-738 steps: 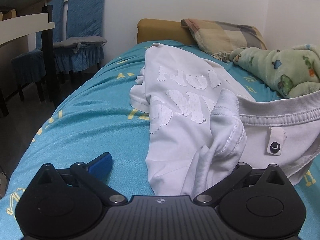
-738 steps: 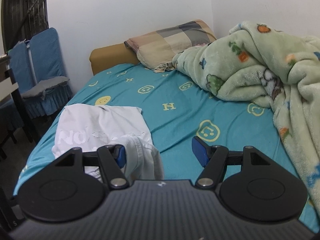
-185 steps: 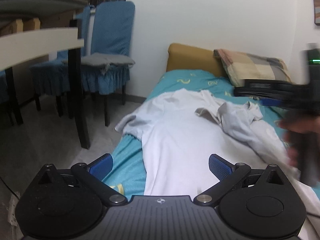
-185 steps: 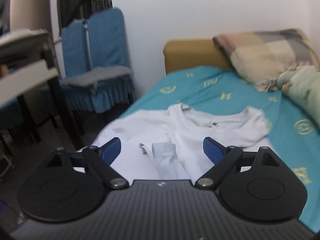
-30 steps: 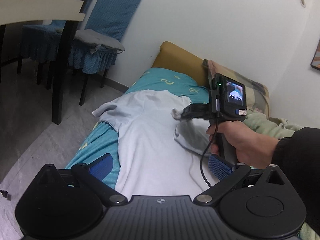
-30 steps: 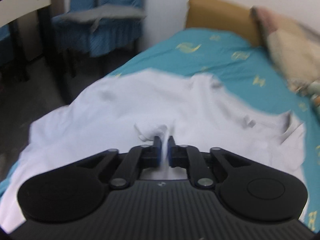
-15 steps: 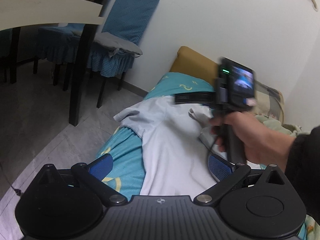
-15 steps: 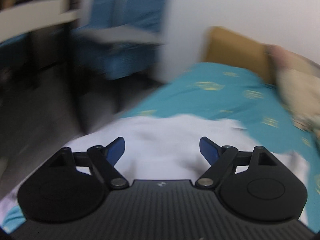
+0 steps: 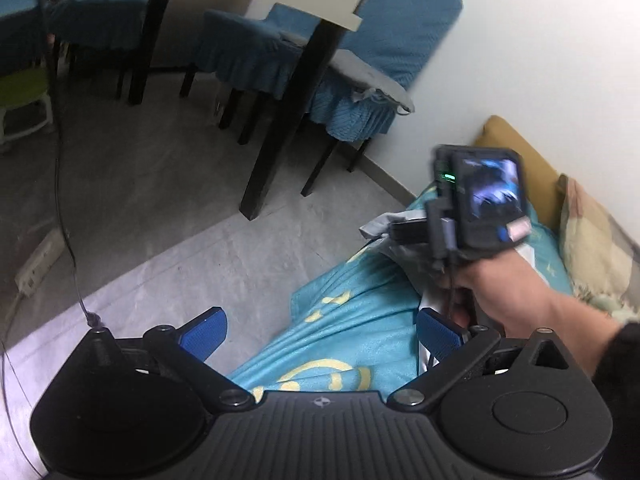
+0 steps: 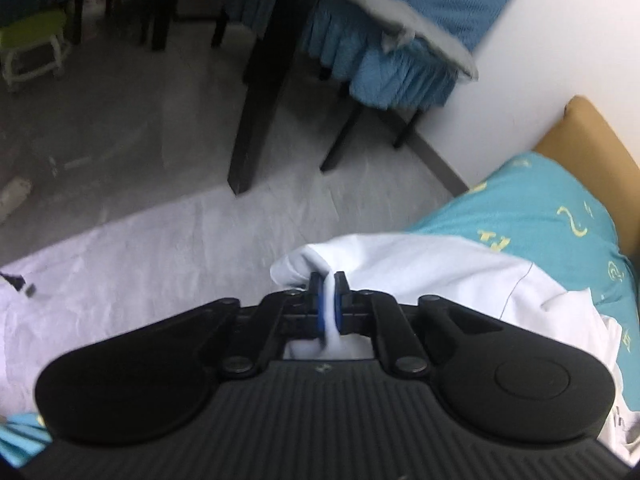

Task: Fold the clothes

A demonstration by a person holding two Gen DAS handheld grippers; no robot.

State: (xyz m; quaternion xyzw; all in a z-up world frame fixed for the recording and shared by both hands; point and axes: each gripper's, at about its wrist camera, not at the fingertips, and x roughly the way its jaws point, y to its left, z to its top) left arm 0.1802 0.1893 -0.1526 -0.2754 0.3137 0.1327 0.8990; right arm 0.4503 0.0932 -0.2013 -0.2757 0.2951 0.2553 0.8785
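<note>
A white T-shirt (image 10: 460, 280) lies on the teal bed (image 10: 560, 208), its edge near the bed's side. My right gripper (image 10: 328, 300) is shut on a fold of the shirt's edge, which sticks out between the jaws. In the left wrist view the right gripper (image 9: 404, 230) shows held by a hand, its tip at a grey-white bit of the shirt (image 9: 374, 226). My left gripper (image 9: 320, 330) is open and empty above the bed's edge, to the left of the shirt.
A dark table leg (image 10: 260, 80) and blue-covered chairs (image 10: 392, 60) stand on the grey floor left of the bed. A cable (image 9: 60, 160) hangs at the left. A mustard headboard (image 9: 516, 152) and a checked pillow (image 9: 592, 248) are at the far right.
My right gripper was open half a second ago and has shut on the shirt's edge by the bedside. Both views have swung left toward the floor and chairs.
</note>
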